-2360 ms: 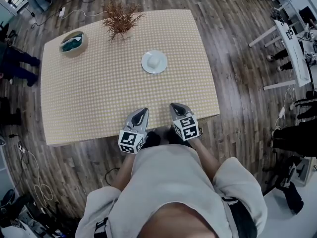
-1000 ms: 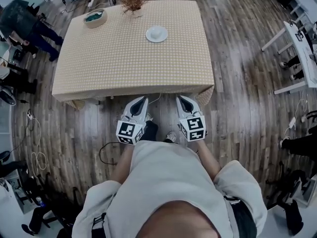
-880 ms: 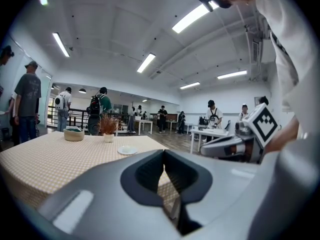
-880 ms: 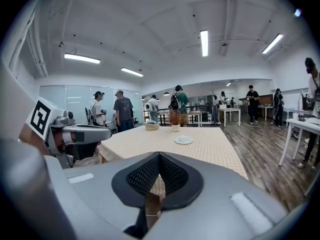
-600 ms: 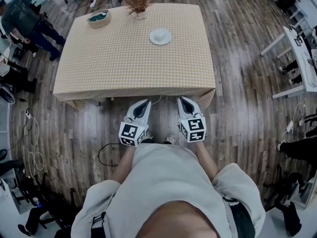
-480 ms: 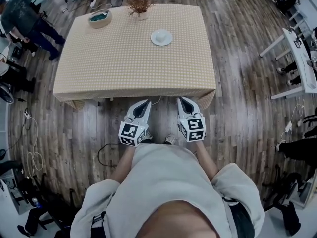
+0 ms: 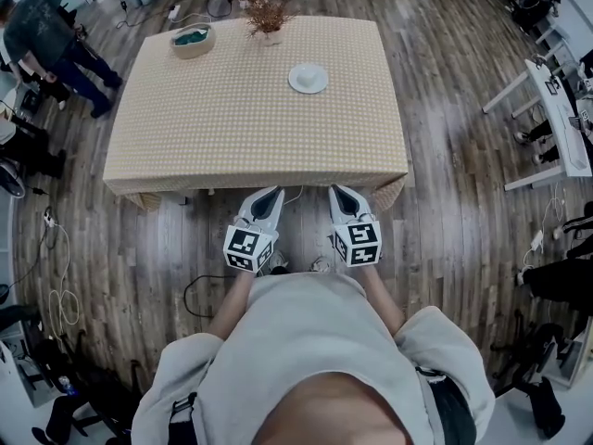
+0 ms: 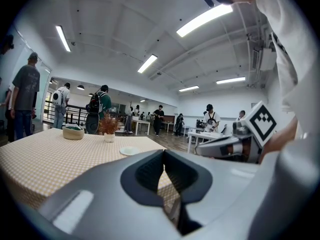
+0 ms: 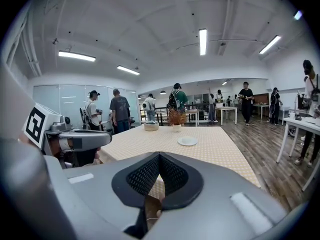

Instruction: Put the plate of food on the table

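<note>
While you stand at the near side of the table (image 7: 185,146), your left gripper (image 7: 271,195) and right gripper (image 7: 339,192) are held side by side just outside its near edge, over the wooden floor (image 7: 445,202) and not over the tabletop. In its own view, each gripper has its jaws pressed together at the tips, with nothing between them, so both tools are fully closed and empty. The white plate (image 7: 308,78) sits on the table's far half, right of the table's centre, flat on the checked cloth and well apart from both grippers. It carries a pale mound that is too small to make out. A bowl (image 7: 193,39) with something green in it rests near the table's far left corner. A dried plant (image 7: 269,12) in a small pot stands at the middle of the table's far edge. A person (image 7: 46,35) in a dark top stands beyond the table's far left corner.
</note>
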{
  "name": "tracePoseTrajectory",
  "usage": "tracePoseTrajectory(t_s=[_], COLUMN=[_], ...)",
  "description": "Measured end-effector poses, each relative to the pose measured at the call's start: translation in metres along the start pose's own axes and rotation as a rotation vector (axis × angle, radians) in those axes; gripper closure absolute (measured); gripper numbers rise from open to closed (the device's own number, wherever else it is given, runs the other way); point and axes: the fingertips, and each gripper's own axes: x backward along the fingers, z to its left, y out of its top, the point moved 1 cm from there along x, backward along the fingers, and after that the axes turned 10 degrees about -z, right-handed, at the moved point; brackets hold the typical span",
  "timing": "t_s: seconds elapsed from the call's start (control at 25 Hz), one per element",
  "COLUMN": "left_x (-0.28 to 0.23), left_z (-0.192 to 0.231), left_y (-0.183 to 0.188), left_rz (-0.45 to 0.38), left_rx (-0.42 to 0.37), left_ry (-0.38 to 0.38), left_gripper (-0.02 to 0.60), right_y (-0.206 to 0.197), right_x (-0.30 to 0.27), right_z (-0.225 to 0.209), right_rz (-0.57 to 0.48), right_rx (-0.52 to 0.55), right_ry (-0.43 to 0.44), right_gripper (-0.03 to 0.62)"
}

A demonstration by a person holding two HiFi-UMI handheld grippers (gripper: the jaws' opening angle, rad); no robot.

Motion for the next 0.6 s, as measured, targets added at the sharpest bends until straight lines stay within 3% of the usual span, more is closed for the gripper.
tracePoseTrajectory(t_s=[0.6], left_x=[0.008], left_z=[0.005], left_y=[0.005], left_rz=[-0.016], left_rx=[0.006], left_ry=[-0.015], left_gripper=[0.572], right_y=[0.001], right_x=[-0.005], right_z=[0.014], right_rz=[0.006], right_rx=[0.003], right_ry=[0.003], right_gripper=[0.597])
